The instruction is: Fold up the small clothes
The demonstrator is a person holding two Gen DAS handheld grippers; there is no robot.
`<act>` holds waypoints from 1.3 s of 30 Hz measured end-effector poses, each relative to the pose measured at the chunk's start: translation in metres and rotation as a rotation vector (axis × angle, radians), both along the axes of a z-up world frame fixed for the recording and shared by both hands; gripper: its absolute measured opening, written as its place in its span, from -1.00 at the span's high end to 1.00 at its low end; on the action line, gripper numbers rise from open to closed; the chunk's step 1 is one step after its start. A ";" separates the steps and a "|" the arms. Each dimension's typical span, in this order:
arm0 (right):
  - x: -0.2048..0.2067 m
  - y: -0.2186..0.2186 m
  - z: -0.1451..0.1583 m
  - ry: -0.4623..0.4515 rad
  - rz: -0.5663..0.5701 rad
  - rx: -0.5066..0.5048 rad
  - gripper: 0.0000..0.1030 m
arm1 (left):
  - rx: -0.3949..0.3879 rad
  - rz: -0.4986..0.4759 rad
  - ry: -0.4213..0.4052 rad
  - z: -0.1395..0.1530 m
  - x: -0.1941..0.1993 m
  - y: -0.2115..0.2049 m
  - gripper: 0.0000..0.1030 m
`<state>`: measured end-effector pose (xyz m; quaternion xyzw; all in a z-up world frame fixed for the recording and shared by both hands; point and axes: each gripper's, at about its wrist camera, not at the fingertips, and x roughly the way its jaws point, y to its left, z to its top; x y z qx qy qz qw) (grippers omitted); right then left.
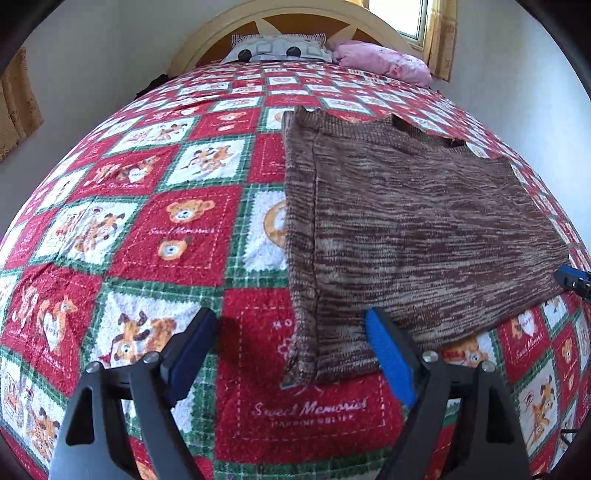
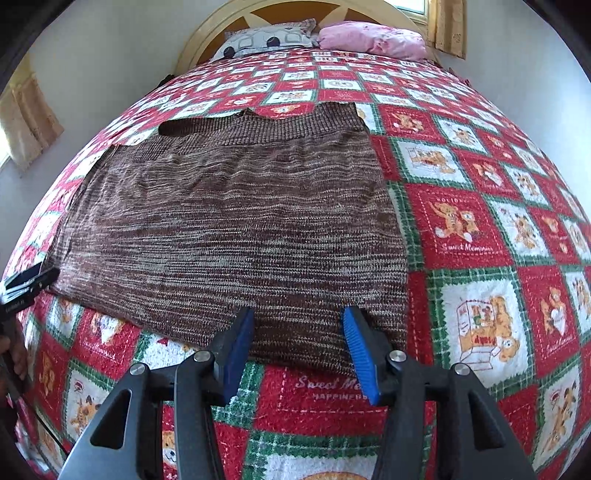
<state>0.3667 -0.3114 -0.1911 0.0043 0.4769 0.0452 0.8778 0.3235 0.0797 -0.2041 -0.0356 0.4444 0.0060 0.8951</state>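
Note:
A brown marled knit sweater [image 1: 406,229] lies flat on the bed, its sides folded in, hem toward me; it also shows in the right wrist view [image 2: 236,229]. My left gripper [image 1: 291,321] is open and empty, just above the sweater's near left hem corner. My right gripper [image 2: 297,321] is open and empty over the near right part of the hem. The right gripper's tip shows at the right edge of the left wrist view [image 1: 574,278], and the left gripper's tip at the left edge of the right wrist view [image 2: 26,282].
The bed carries a red, green and white teddy-bear quilt [image 1: 155,229]. A patterned pillow [image 1: 280,48] and a pink pillow [image 1: 384,61] lie against the rounded headboard [image 1: 207,40]. A curtained window [image 1: 428,26] is at the back right.

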 end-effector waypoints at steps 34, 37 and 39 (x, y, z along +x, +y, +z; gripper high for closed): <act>-0.062 0.249 0.021 -0.253 0.537 -0.262 -0.18 | -0.115 0.088 -0.100 0.037 -0.006 0.089 -0.90; -0.067 0.284 0.012 -0.295 0.602 -0.338 -0.18 | -0.166 0.083 -0.123 0.044 0.005 0.107 -0.90; -0.067 0.303 0.007 -0.308 0.625 -0.363 -0.18 | -0.207 0.067 -0.118 0.044 0.014 0.114 -0.91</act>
